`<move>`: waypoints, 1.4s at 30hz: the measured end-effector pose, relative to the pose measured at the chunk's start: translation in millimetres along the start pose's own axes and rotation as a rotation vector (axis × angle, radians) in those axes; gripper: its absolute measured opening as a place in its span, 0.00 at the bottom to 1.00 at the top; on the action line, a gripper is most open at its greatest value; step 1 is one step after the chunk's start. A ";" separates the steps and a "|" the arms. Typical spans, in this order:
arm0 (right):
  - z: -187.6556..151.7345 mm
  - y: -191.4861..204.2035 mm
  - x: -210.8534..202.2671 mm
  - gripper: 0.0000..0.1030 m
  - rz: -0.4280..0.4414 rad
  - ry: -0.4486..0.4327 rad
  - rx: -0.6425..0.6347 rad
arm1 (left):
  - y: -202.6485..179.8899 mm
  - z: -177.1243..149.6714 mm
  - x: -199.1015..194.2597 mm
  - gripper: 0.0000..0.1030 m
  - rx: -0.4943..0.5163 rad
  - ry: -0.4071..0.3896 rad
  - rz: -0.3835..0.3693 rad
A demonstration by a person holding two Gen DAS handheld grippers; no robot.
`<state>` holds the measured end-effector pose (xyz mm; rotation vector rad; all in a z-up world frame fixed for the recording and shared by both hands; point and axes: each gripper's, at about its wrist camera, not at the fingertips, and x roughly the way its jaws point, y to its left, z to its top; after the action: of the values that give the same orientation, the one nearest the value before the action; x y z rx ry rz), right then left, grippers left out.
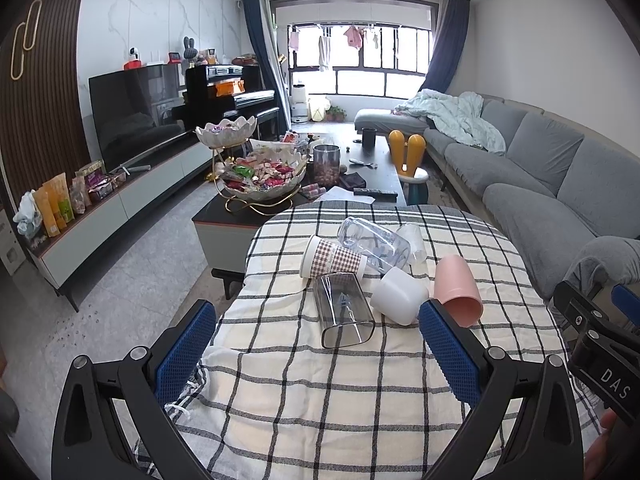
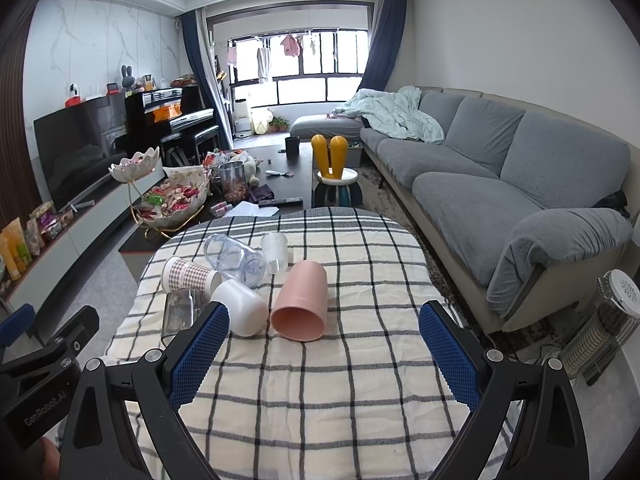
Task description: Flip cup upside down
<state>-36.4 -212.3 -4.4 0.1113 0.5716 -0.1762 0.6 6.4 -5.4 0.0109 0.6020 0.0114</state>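
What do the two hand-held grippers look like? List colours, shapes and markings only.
Left hand-held gripper: black angular linkage arms with silver pivot bolts and two blue, mesh-textured fingers. Right hand-held gripper: the same build. Its black body reads "DAS" in the left wrist view; the left one's body reads "GenRobot.AI" in the right wrist view. No cables or sleeves show.

1. Left gripper [image 1: 318, 344]: black angular arms, silver round screws, blue mesh-textured pads [image 1: 450, 350].
2. Right gripper [image 2: 324, 350]: same black arms and blue pads [image 2: 198, 354].
3. White lettering "DAS" at right edge of left view; "GenRobot.AI" at lower left of right view.
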 end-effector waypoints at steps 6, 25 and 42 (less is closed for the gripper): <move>0.6 0.3 1.2 0.93 0.000 -0.001 -0.001 | -1.1 -1.8 0.9 1.00 0.002 0.006 0.000; 23.9 17.9 51.9 0.93 0.069 0.043 -0.084 | -5.5 18.4 34.4 1.00 -0.048 0.035 0.073; 95.8 78.3 178.4 0.93 0.257 0.208 -0.355 | -2.1 65.6 114.8 1.00 -0.193 0.097 0.242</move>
<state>177.0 -174.4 -17.5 -0.1440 0.7812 0.1895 132.3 5.4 -16.3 -0.1046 0.6920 0.3058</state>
